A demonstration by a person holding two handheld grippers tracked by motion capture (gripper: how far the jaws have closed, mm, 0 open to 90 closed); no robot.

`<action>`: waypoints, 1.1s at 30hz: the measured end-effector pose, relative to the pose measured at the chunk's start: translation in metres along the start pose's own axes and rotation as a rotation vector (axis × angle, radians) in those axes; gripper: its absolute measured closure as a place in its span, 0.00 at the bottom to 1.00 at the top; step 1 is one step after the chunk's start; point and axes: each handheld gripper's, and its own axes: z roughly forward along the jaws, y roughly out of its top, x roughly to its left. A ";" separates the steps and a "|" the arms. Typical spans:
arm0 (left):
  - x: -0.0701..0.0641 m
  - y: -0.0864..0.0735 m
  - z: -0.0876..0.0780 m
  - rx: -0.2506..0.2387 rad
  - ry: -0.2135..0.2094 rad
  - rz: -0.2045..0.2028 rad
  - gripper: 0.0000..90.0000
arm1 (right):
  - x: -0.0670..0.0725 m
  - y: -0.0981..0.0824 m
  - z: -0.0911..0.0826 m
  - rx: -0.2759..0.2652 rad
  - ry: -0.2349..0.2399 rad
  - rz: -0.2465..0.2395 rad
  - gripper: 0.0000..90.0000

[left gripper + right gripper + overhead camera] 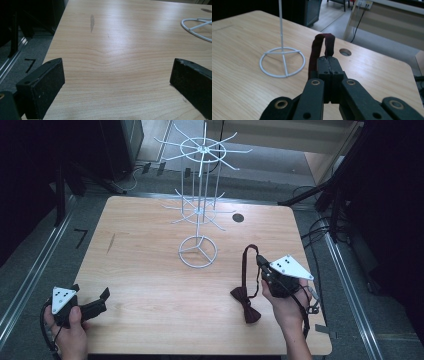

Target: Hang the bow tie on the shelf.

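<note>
A dark maroon bow tie [245, 304] lies on the wooden table [150, 290] near its front right, and its strap [244, 265] rises in a loop. My right gripper [260, 262] is shut on the top of that strap [322, 43], holding the loop above the table. A white wire display stand [199, 195] with hooked arms rises at the table's middle back, its ring base [282, 62] just left of the strap in the right gripper view. My left gripper [97, 301] rests at the front left corner, open, with bare wood between its jaws [117, 75].
A round cable hole [238, 218] sits in the table right of the stand. Dark frames and cables [320, 227] flank the table on both sides. A dark smudge [92, 22] marks the wood at the left.
</note>
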 end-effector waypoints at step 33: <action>0.001 0.000 0.000 -0.002 -0.006 -0.010 0.00 | 0.024 0.040 0.017 -0.199 0.080 -0.055 1.00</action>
